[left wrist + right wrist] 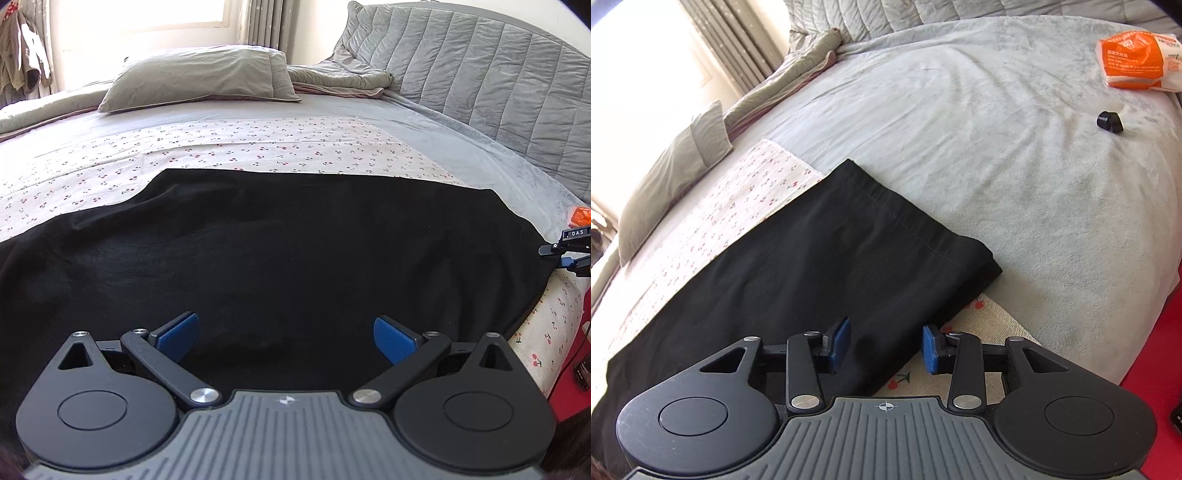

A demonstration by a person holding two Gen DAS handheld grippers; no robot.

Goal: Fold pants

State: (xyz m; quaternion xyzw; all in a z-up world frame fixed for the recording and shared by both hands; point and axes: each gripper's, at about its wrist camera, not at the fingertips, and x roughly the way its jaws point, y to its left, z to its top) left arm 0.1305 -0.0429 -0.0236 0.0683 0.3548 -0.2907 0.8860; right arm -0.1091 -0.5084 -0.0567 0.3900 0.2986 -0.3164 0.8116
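Black pants point(280, 251) lie flat on the bed, spread left to right over a cherry-print cloth point(236, 144). My left gripper point(286, 338) is open, its blue pads wide apart just above the near edge of the pants, holding nothing. My right gripper point(885, 349) is open over the near edge of the pants point(798, 258) close to the hemmed leg end point(908, 225), holding nothing. The right gripper's tip also shows at the far right of the left wrist view point(570, 251), beside the pants' right end.
A grey pillow point(199, 79) and a rumpled quilt point(340, 79) lie at the back; a padded headboard point(491, 74) curves along the right. An orange packet point(1137, 61) and a small black part point(1110, 122) rest on the grey sheet point(997, 147). Red floor point(1160, 350) lies past the bed edge.
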